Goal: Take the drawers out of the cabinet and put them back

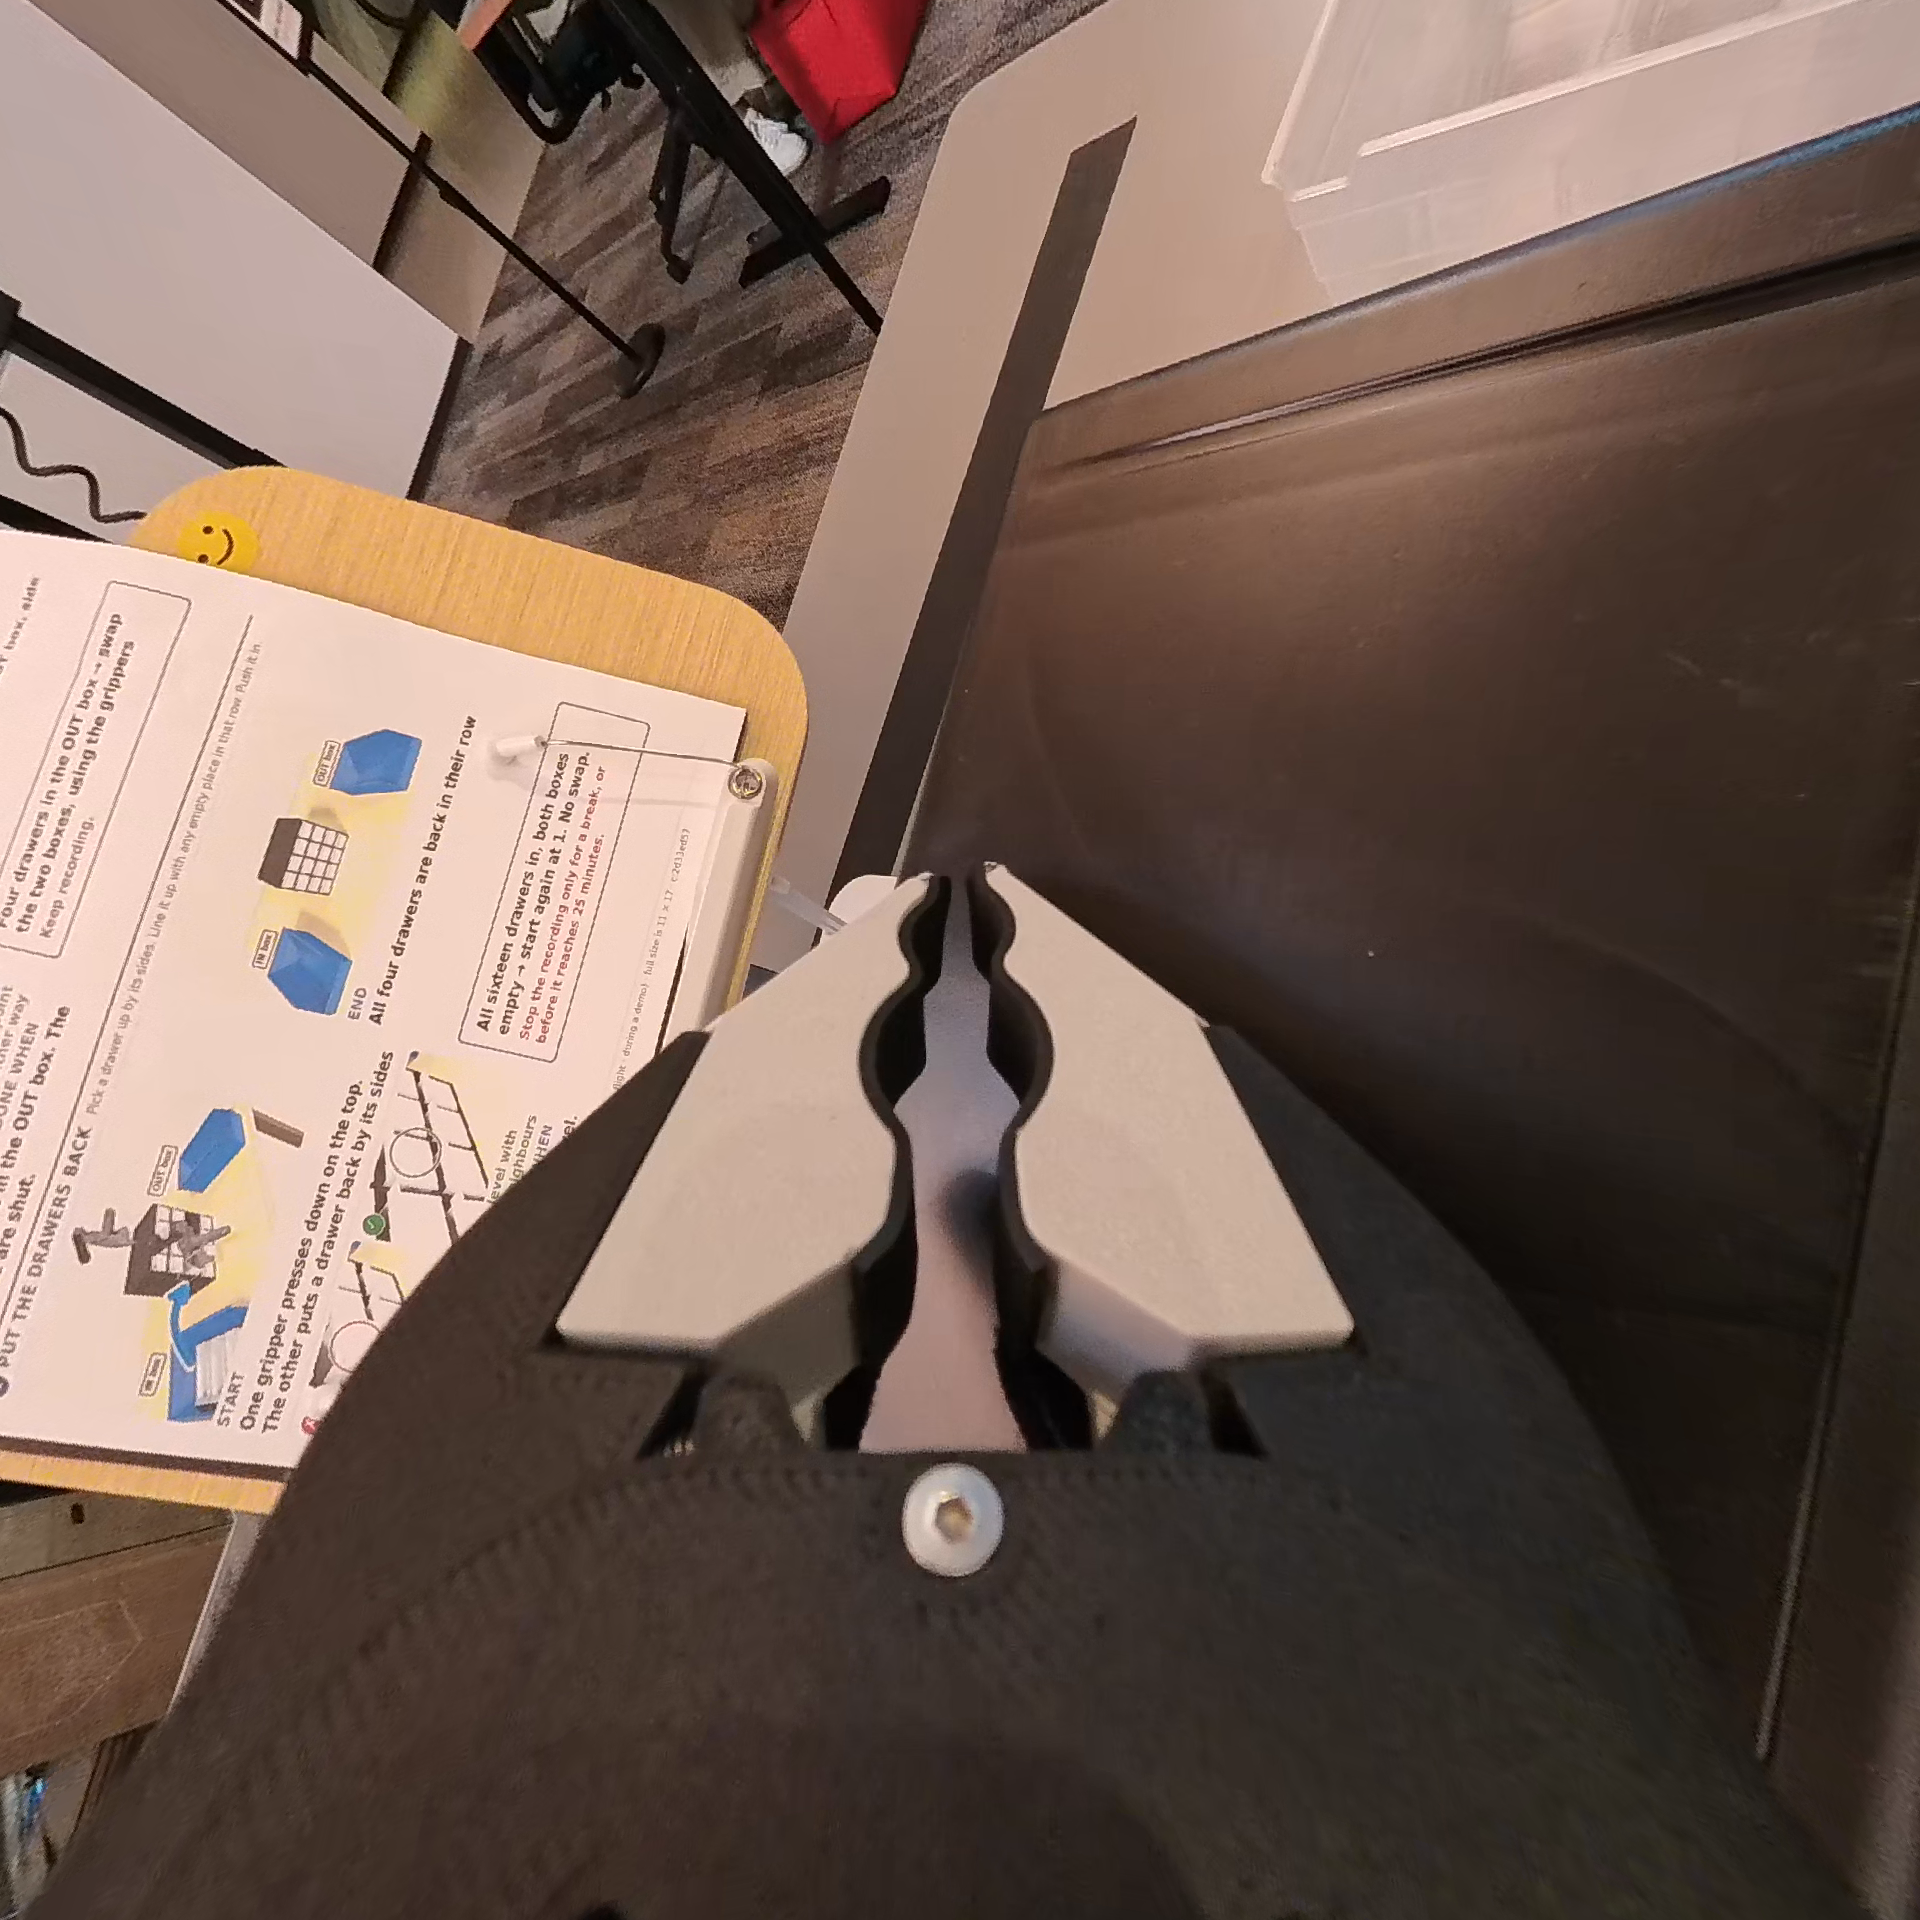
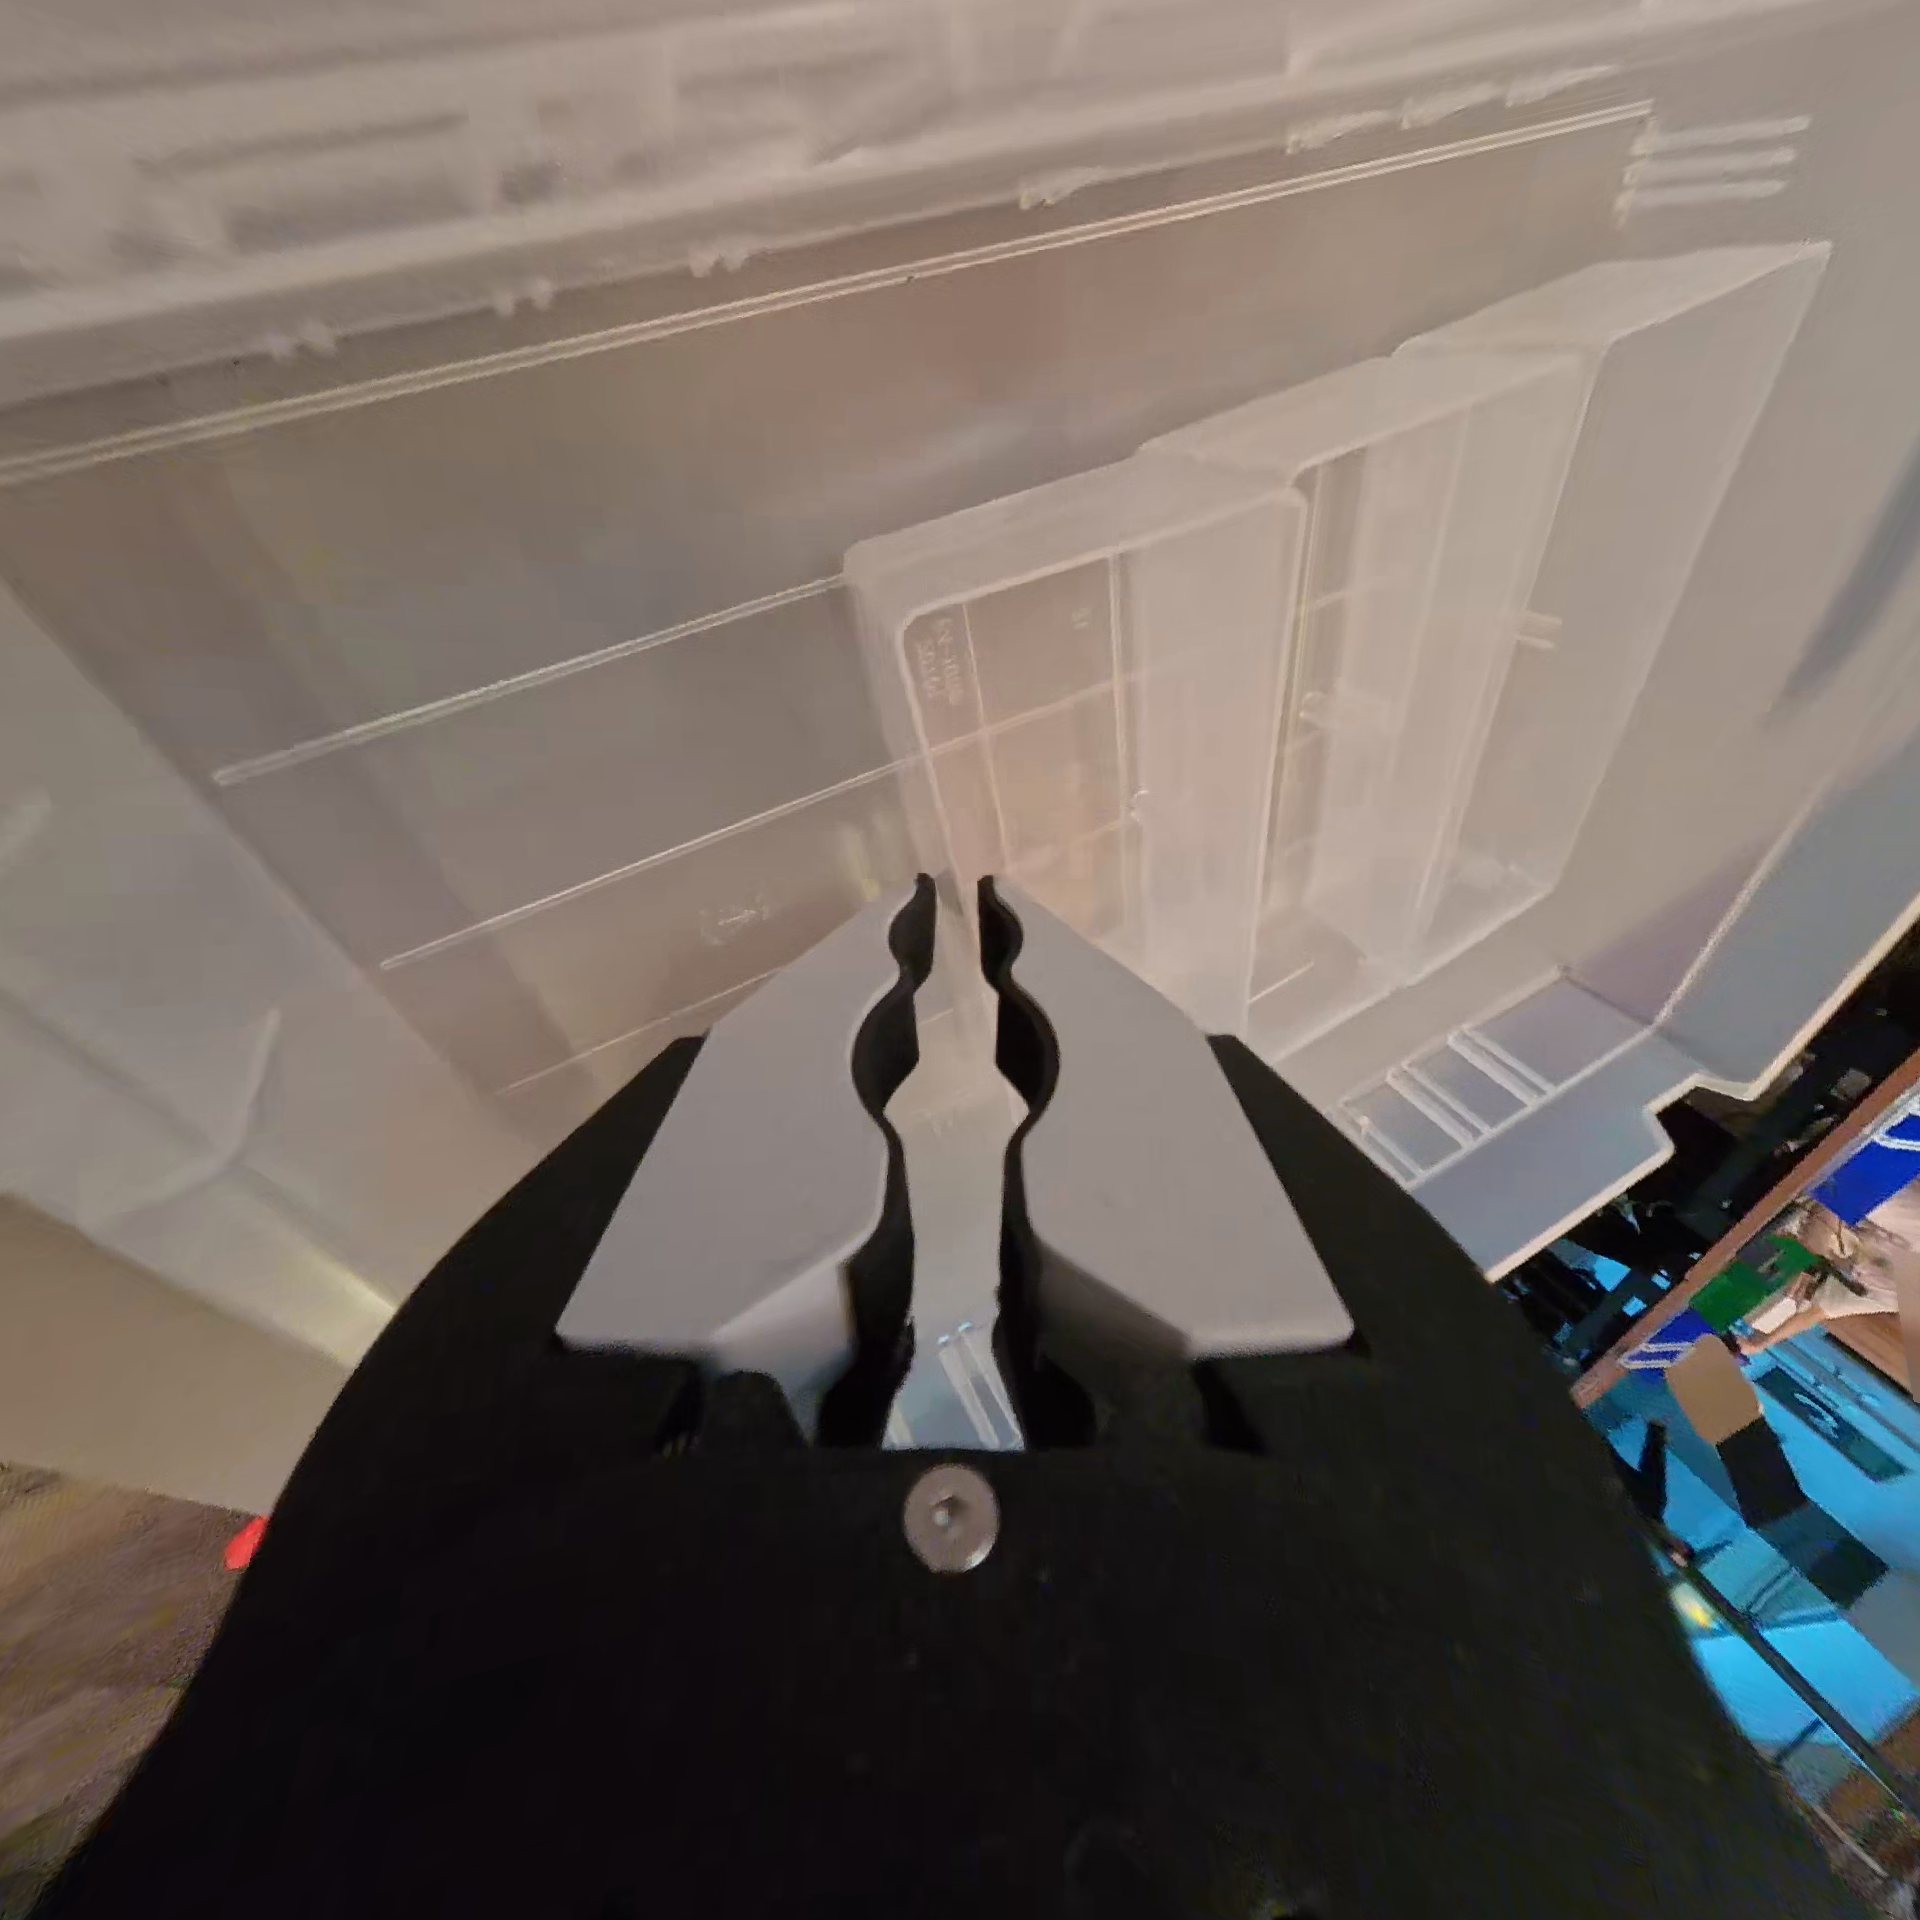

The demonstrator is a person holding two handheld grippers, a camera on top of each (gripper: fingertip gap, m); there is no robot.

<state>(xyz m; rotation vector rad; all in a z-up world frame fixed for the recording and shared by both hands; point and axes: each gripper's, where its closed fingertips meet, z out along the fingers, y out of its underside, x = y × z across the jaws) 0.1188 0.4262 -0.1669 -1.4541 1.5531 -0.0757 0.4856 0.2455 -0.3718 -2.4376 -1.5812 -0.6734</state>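
Observation:
In the left wrist view my left gripper [image 1: 958,885] is shut and empty. Its tips are at the left edge of the cabinet's dark flat top [image 1: 1455,831], which fills the right half of the view. In the right wrist view my right gripper [image 2: 956,883] is inside a clear plastic bin [image 2: 468,623]. It is shut on the thin wall of a clear drawer [image 2: 1091,748], and a clear strip runs between the fingers. Two more clear drawers [image 2: 1455,644] lie side by side to the right of it. The view is blurred by motion.
A printed instruction sheet [image 1: 364,935] lies on a light wooden board to the left of the cabinet. A clear bin [image 1: 1558,135] stands on the grey table [image 1: 935,364] beyond the cabinet. Carpet, table legs and a red bag [image 1: 821,62] lie farther back.

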